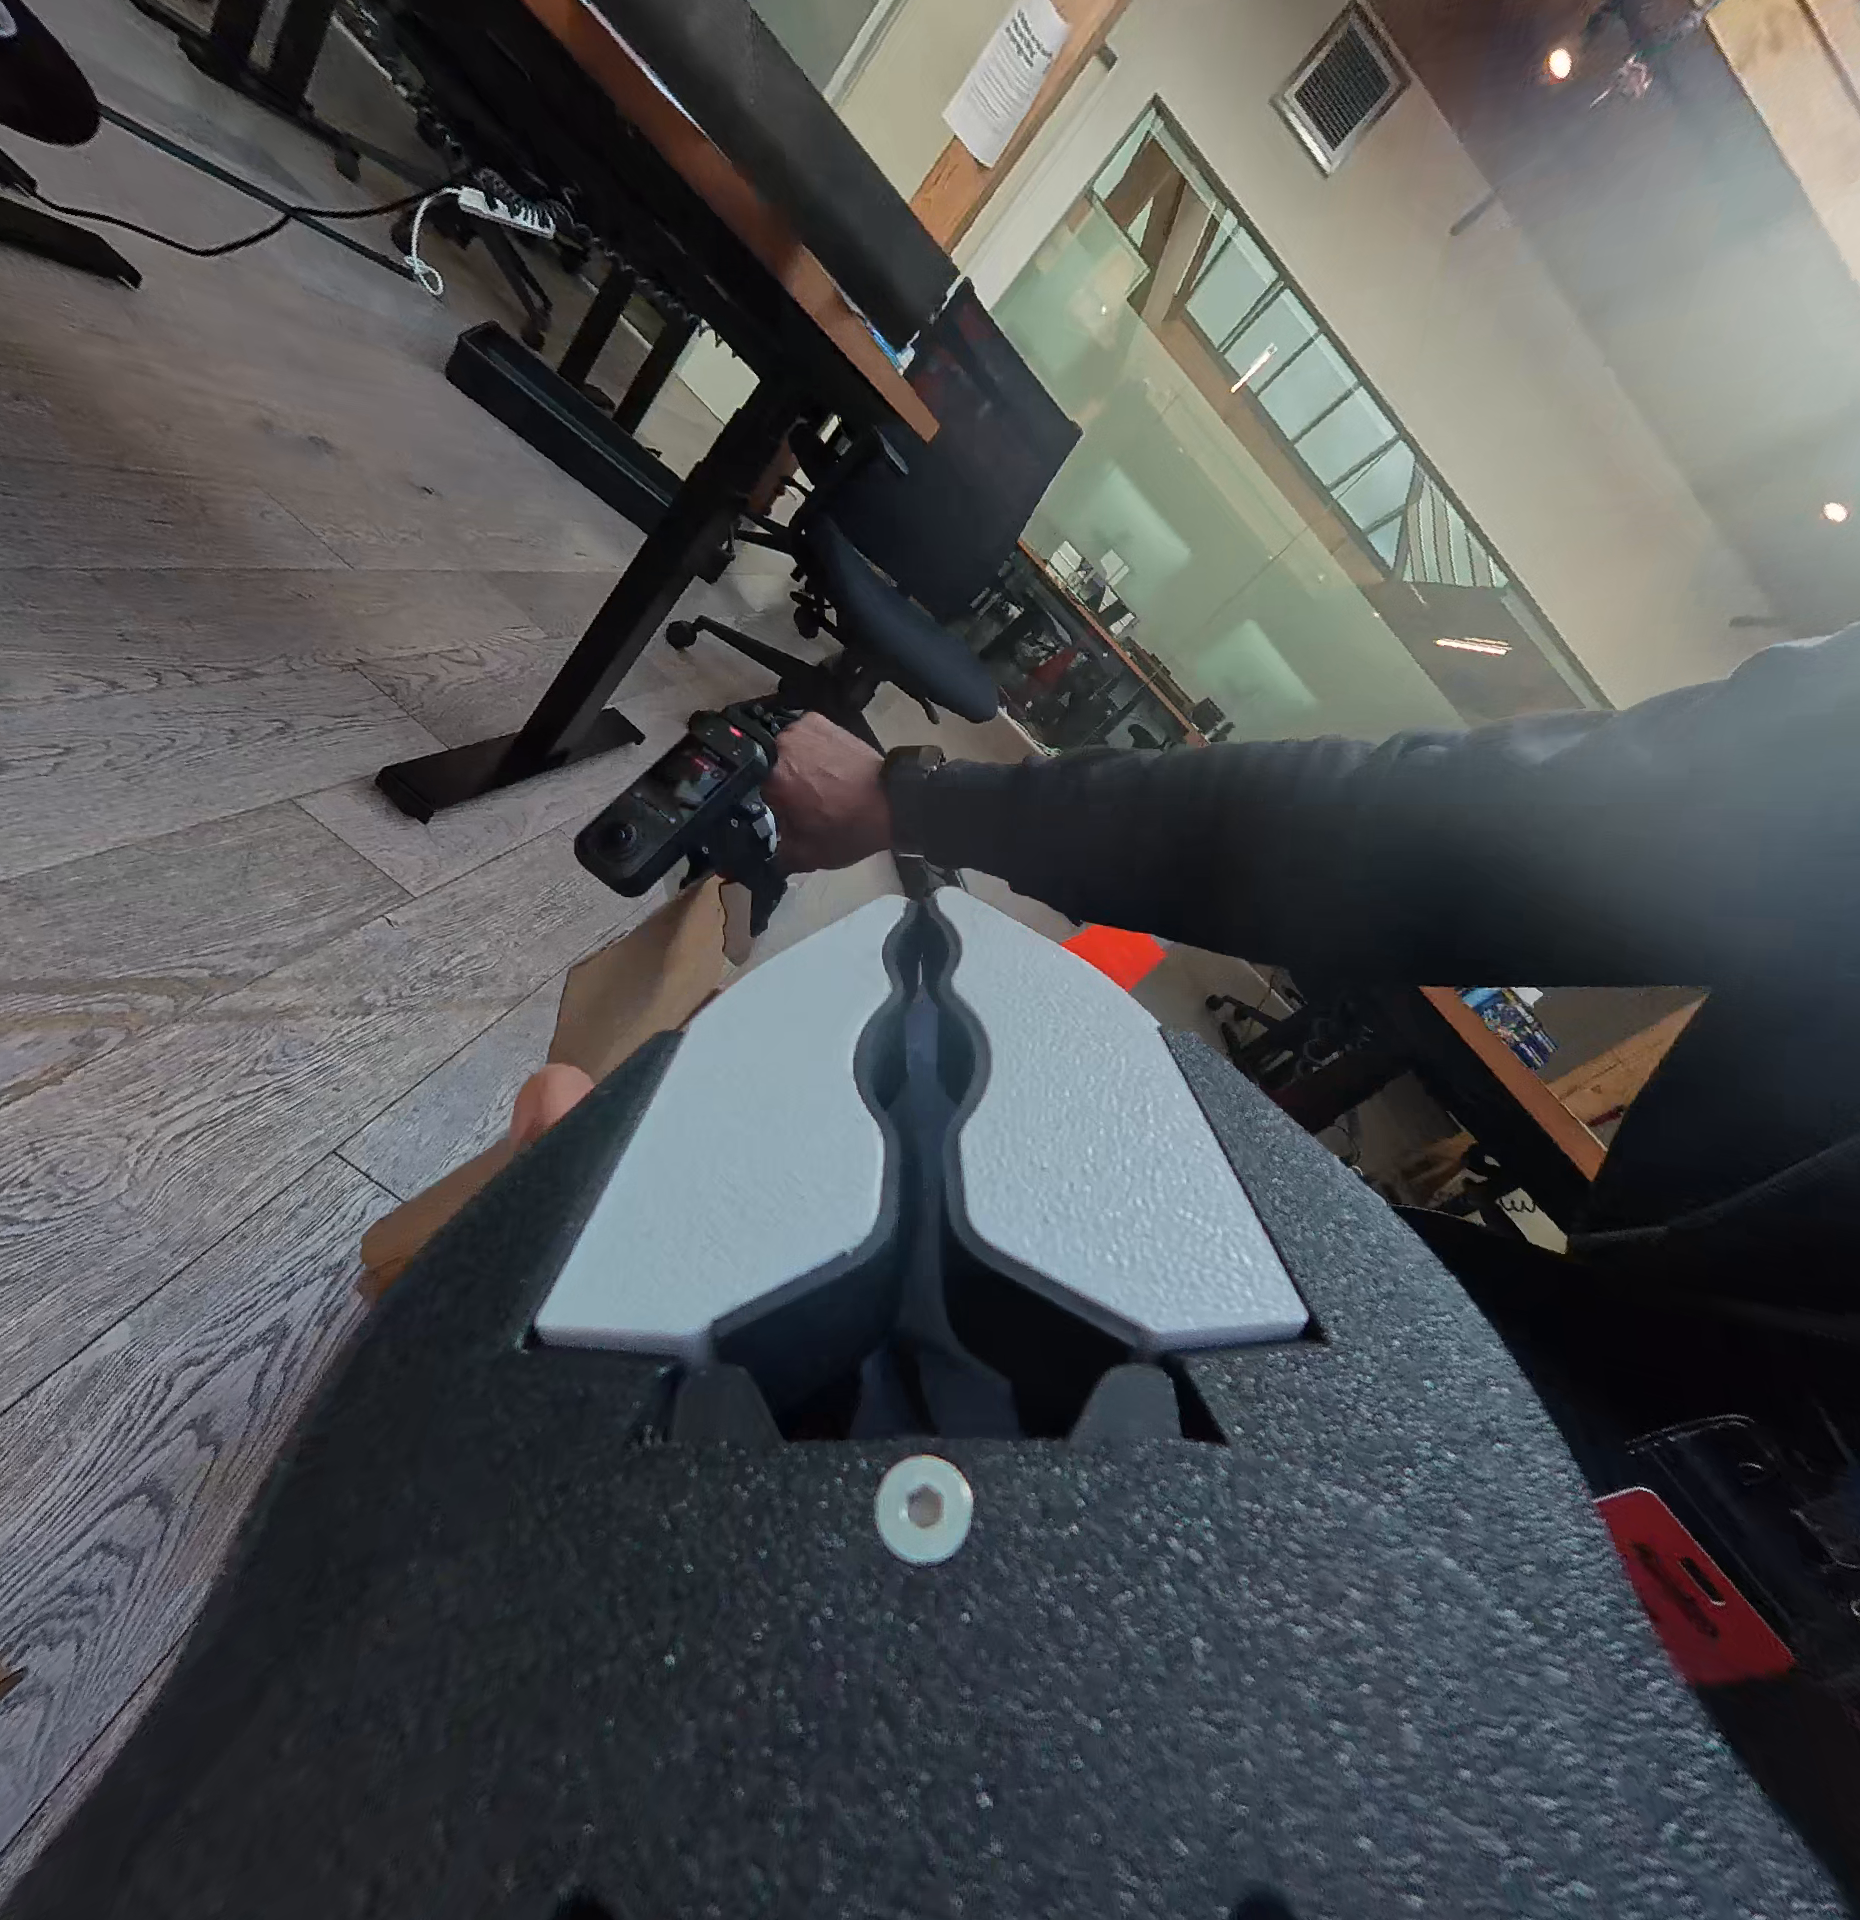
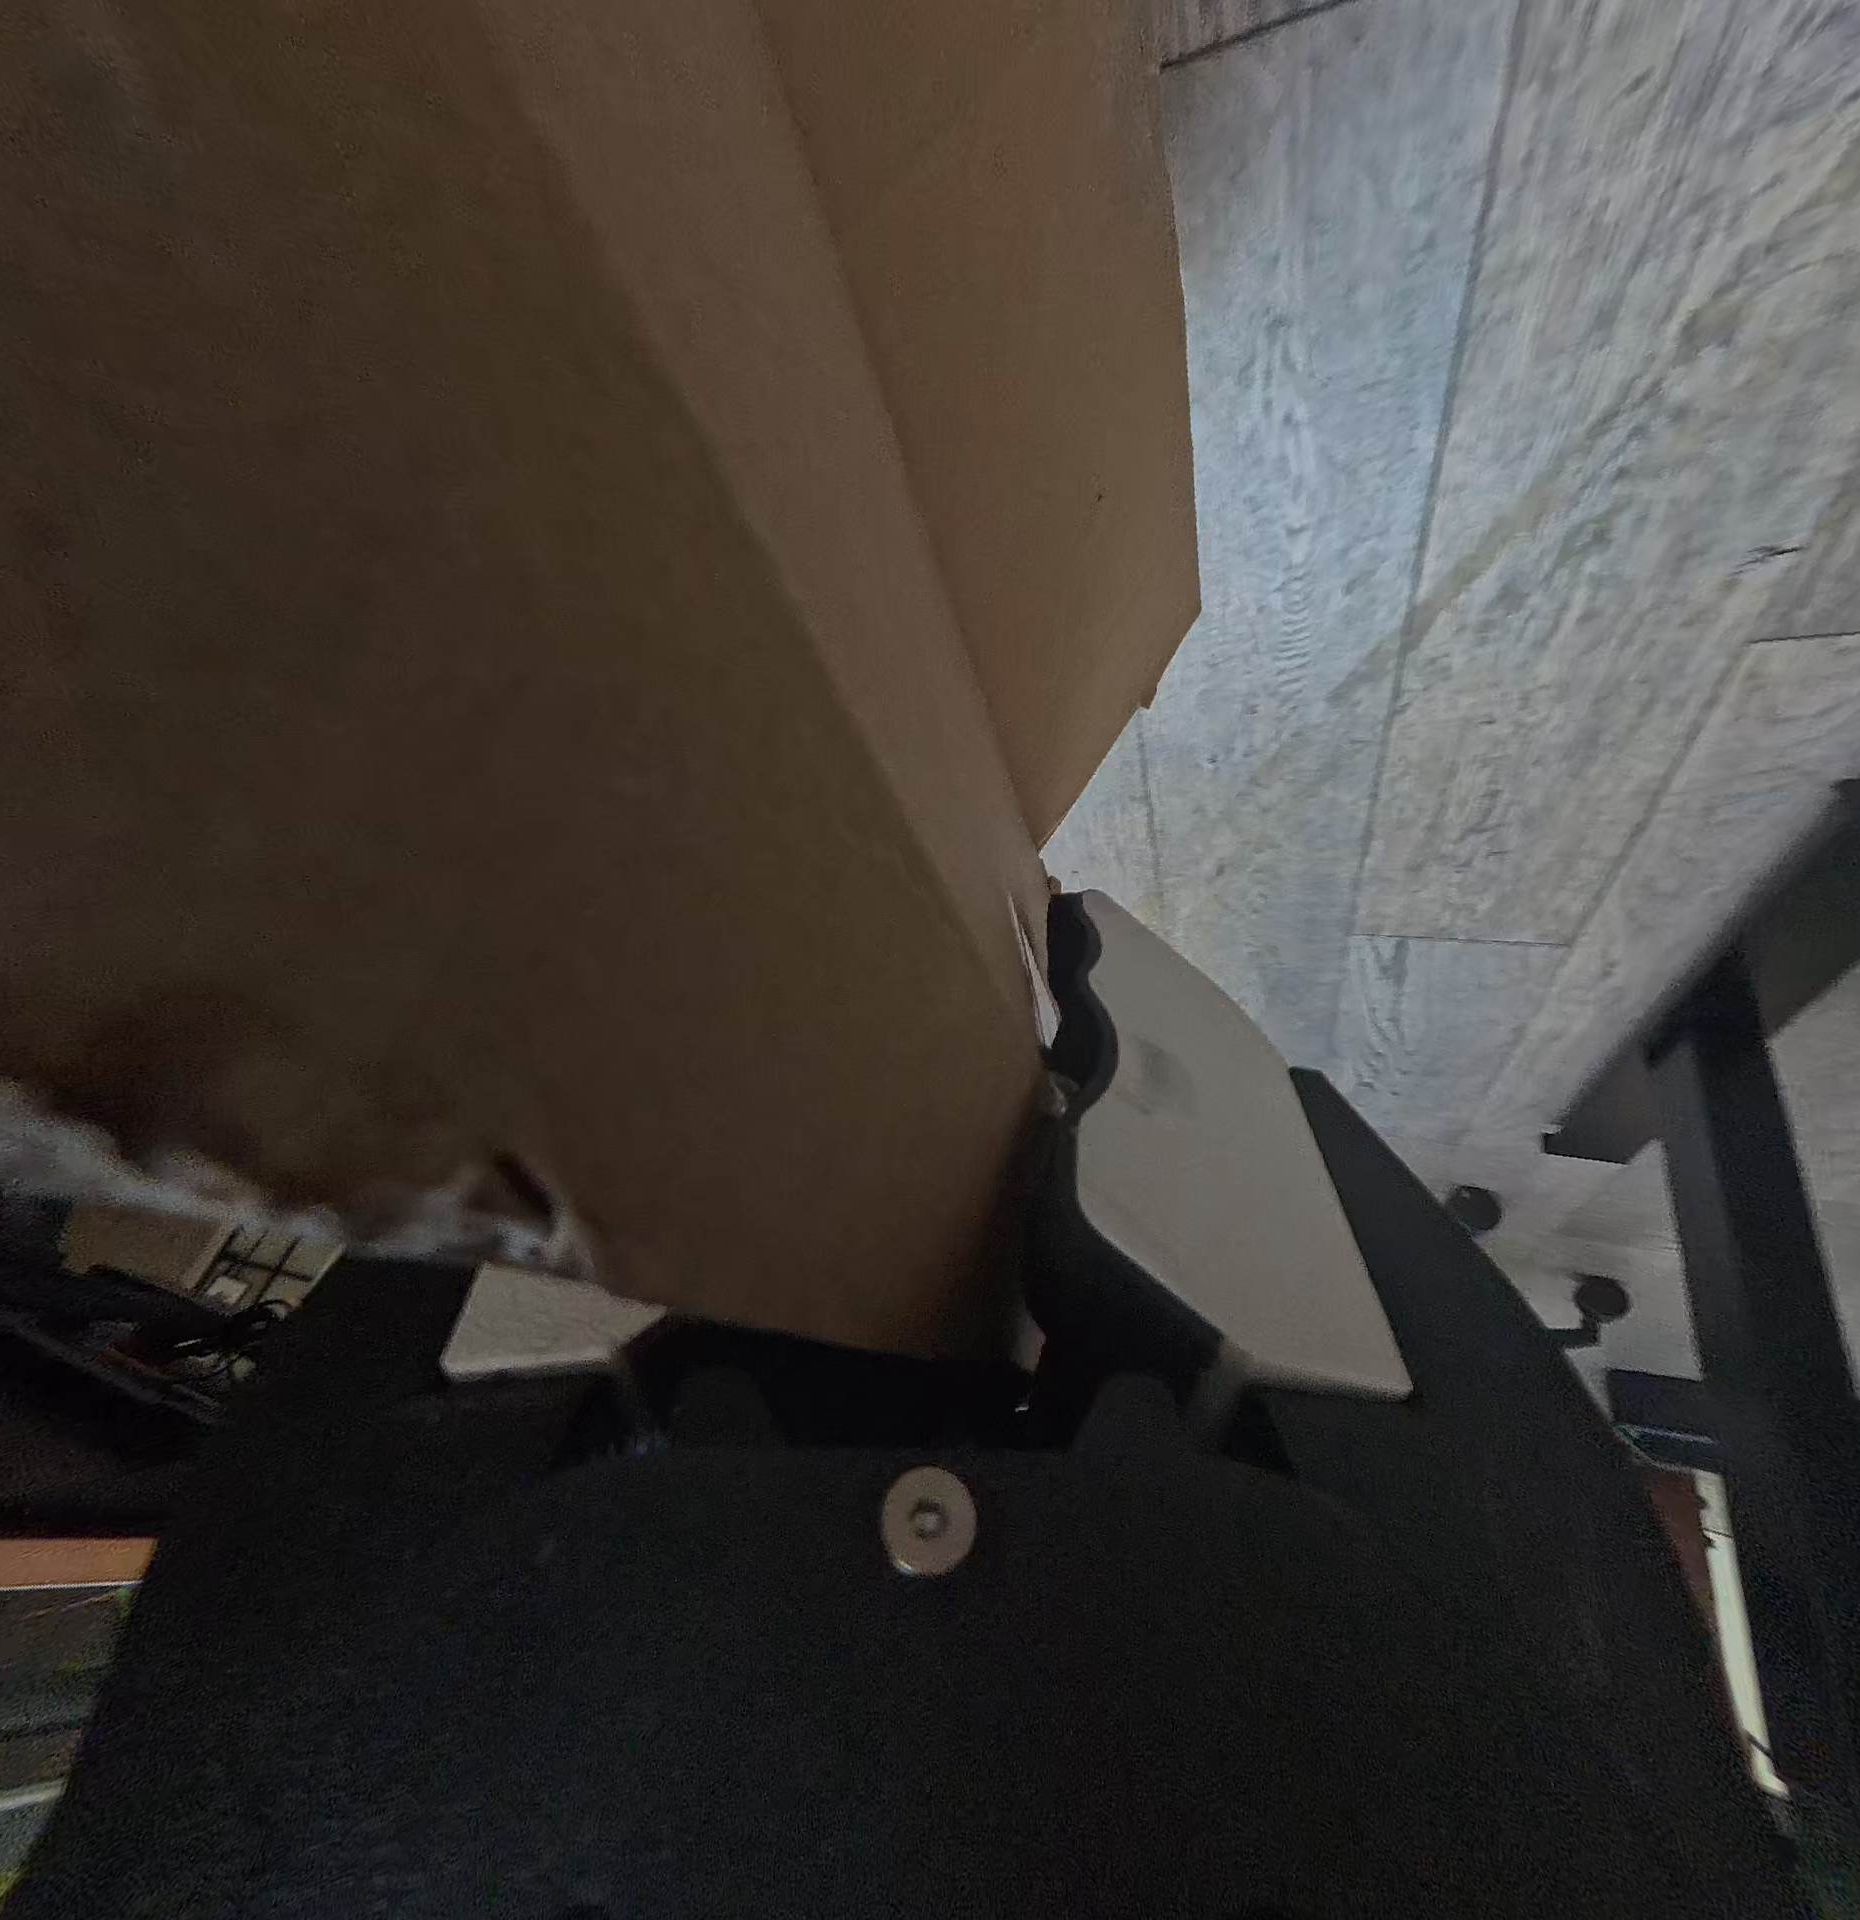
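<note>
The left tongs [image 1: 921, 920] are shut with only a thin dark strip showing between their grey pads. The right tongs [image 2: 1045, 935] clamp the edge of a brown cardboard box [image 2: 490, 623], which is held up over the wood floor [image 2: 1528, 416], its flaps hanging open.

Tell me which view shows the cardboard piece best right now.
The right wrist view: the brown cardboard piece fills most of it, its edge running down between the right gripper fingers. The left wrist view shows only a strip of it past the shut left gripper, below the other gripper.
</note>
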`<state>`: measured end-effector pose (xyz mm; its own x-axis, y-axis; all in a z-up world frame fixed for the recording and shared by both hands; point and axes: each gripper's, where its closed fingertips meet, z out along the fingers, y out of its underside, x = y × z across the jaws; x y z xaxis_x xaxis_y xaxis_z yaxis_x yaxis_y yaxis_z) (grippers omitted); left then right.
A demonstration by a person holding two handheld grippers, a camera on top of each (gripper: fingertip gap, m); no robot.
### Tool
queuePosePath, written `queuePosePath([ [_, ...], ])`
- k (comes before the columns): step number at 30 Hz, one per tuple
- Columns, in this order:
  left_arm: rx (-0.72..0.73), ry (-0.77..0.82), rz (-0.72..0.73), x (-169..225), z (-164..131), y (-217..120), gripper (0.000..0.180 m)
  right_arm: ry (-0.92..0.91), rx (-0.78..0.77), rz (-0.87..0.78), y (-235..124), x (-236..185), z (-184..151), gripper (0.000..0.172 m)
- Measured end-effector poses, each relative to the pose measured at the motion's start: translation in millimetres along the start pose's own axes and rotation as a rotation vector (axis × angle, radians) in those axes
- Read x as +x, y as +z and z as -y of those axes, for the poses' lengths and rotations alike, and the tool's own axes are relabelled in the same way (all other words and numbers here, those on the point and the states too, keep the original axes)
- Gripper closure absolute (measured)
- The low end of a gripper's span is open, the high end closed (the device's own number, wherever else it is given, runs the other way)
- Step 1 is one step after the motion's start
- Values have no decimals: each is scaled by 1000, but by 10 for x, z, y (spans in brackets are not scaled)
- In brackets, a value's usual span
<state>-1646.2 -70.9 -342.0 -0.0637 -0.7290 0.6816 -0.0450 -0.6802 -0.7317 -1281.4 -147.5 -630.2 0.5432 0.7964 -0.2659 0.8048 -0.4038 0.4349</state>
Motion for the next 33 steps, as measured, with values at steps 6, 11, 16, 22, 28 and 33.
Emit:
queuePosePath([
  [6,96,11,-42,192,217,50,180,26,149,-151,-1110,360,652,126],
  [11,153,29,-137,347,456,202,180,72,377,-142,-1967,320,1388,127],
  [16,240,66,-210,365,495,191,180,53,617,91,-2548,-69,2631,125],
  [22,276,88,-128,23,788,-119,180,-154,666,242,-2712,-560,4417,125],
  [28,258,45,-11,-358,849,-601,180,-406,561,293,-2668,-1311,6029,123],
  [33,365,-15,128,-650,938,-1197,180,-493,445,449,-2358,-1990,7013,120],
])
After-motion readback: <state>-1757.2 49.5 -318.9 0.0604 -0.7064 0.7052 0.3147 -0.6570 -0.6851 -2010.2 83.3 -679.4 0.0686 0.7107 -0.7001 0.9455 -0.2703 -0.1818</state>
